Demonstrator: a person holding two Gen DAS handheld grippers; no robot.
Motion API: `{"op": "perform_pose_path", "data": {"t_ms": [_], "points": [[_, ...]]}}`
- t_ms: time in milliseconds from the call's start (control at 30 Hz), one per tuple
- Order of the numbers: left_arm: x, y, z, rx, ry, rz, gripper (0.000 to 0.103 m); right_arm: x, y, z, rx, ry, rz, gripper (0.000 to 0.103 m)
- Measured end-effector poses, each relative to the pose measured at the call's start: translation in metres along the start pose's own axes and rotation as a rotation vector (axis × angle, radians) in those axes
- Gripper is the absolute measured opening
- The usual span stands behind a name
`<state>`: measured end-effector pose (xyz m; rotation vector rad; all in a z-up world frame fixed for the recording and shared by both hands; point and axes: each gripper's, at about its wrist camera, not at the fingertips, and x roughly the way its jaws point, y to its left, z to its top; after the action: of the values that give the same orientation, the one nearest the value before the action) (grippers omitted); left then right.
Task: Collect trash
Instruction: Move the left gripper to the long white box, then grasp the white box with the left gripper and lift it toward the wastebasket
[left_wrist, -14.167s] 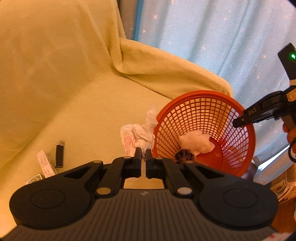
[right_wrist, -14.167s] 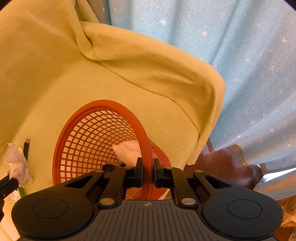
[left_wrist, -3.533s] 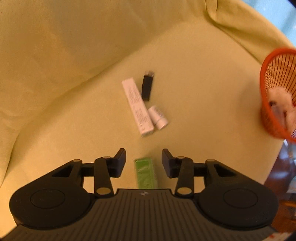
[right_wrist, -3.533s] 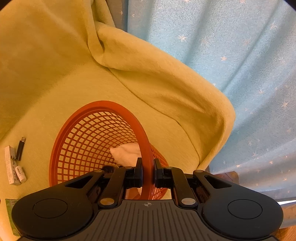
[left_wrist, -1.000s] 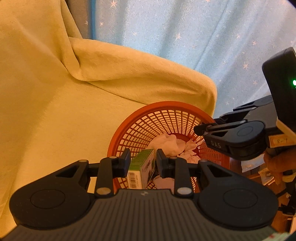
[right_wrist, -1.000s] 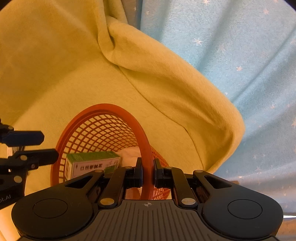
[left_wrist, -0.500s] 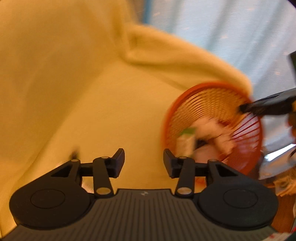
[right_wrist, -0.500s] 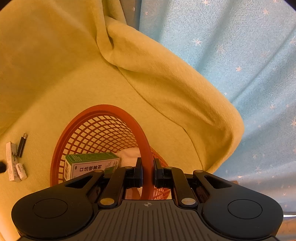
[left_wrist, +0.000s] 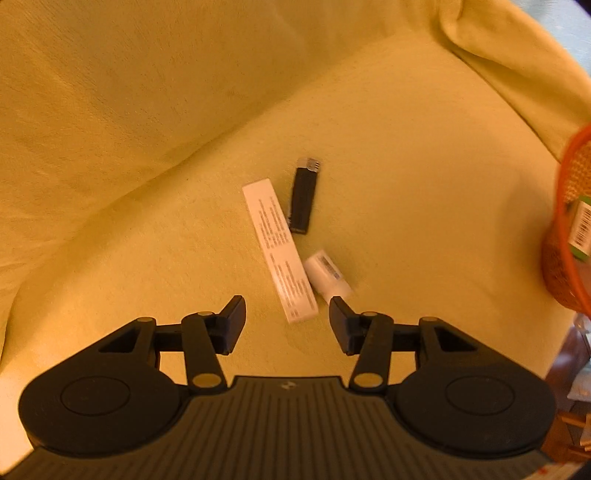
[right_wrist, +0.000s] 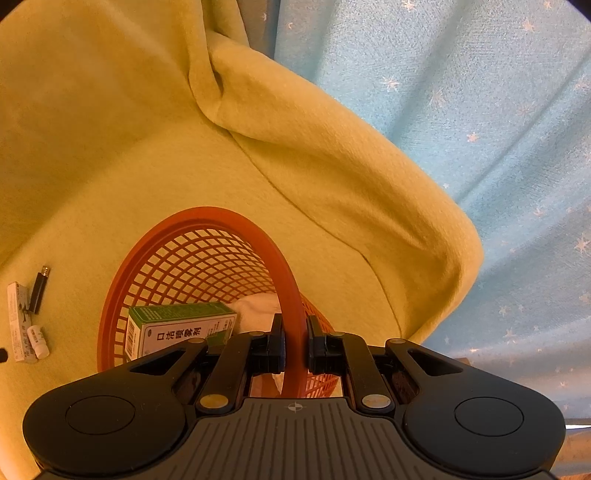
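My left gripper (left_wrist: 286, 315) is open and empty, hovering just short of a long white box (left_wrist: 279, 249) on the yellow sofa seat. A small white tube (left_wrist: 327, 275) lies against the box's right side, near my right fingertip (left_wrist: 338, 308). A black lighter (left_wrist: 304, 195) lies beyond them. The orange mesh basket (left_wrist: 567, 206) shows at the right edge. My right gripper (right_wrist: 294, 345) is shut on the basket rim (right_wrist: 258, 236). Inside the basket lie a green box (right_wrist: 177, 330) and white tissue (right_wrist: 258, 306). The white box (right_wrist: 18, 321), tube (right_wrist: 37, 341) and lighter (right_wrist: 38, 290) lie to the basket's left.
A yellow blanket (left_wrist: 147, 110) covers the sofa back, seat and armrest (right_wrist: 351, 166). A pale blue star-patterned curtain (right_wrist: 480, 110) hangs behind the armrest. The sofa's front edge and dark floor clutter (left_wrist: 576, 387) lie at the lower right.
My left gripper let go of the green box into the basket, opened, and swung left and down over the white box, tube and lighter. The right gripper kept its hold on the rim.
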<state>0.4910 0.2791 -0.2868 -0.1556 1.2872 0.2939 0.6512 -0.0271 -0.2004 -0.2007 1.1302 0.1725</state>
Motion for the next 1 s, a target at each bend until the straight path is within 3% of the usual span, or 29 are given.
{"op": "perform_pose_path", "data": {"t_ms": [367,433,500,800,1000], "points": [[0.047,-0.001,0.035,-0.052,0.029,0.019,0.037,-0.001,0.003,0.001,0.002,0.001,-0.015,0.007],[0.054,-0.001,0.035,-0.046,0.043,0.033,0.026,-0.001,0.003,0.001,0.002,0.0,-0.017,0.007],[0.058,0.0,0.035,-0.034,0.042,0.043,0.024,-0.001,0.002,0.001,0.001,0.001,-0.017,0.007],[0.023,0.004,0.024,0.014,-0.021,0.026,0.02,-0.001,0.002,0.001,0.002,-0.001,-0.013,0.007],[-0.029,-0.011,0.023,0.036,-0.078,-0.071,0.02,-0.001,0.001,0.001,0.004,-0.002,-0.009,0.007]]}}
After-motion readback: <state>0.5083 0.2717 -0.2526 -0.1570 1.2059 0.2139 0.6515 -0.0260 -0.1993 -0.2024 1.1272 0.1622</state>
